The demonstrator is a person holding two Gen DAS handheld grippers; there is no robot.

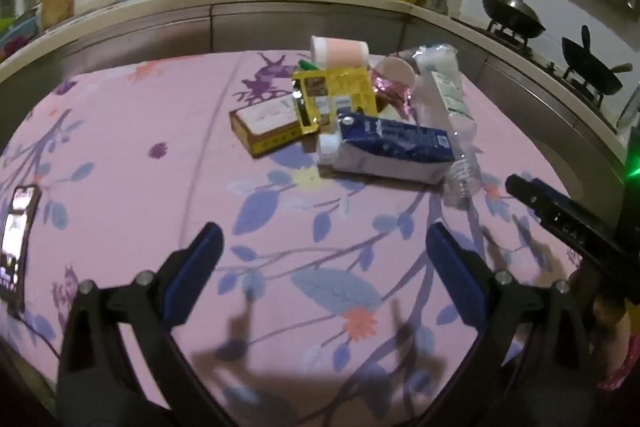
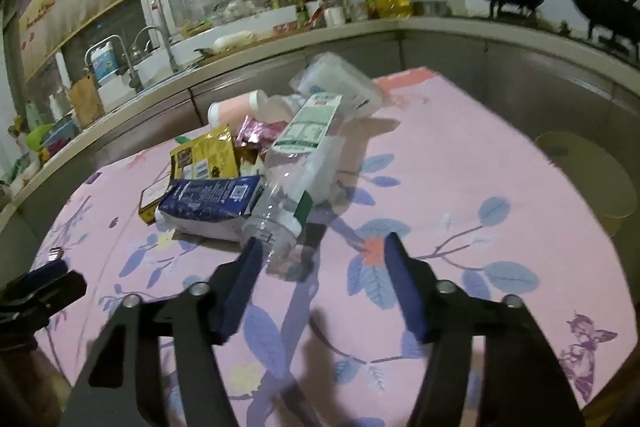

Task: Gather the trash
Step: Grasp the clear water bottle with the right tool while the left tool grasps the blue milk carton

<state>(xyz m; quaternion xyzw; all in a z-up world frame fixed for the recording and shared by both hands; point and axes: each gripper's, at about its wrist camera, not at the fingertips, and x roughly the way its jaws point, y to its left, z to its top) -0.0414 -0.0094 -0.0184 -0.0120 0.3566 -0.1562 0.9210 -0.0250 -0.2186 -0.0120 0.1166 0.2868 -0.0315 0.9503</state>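
Right gripper [image 2: 320, 255] angled down at the near end of the clear plastic bottle [image 2: 298, 171], jaws spread, nothing clamped. Bottle's base sits just ahead of the left pad; no contact visible on the other side. Lined up on the bottle probably because it lies on its side at the edge of the heap, easiest piece to reach.

Left gripper [image 1: 324, 247] hangs over bare pink tablecloth [image 1: 132, 131], jaws wide apart and empty, short of the pile. Likely kept back to leave the other tool room.

Trash is bunched at the far middle of the table: blue-and-white carton [image 1: 394, 149] lying flat in front, yellow packet [image 1: 334, 91] propped on a small flat box [image 1: 266, 125], pink paper cup [image 1: 340, 51] tipped over behind, shiny pink wrapper [image 1: 394, 95] between. Bottle leans against the carton's end.

Phone [image 1: 16, 239] lies apart at the table's left edge, probably not trash. No bin visible in either view.
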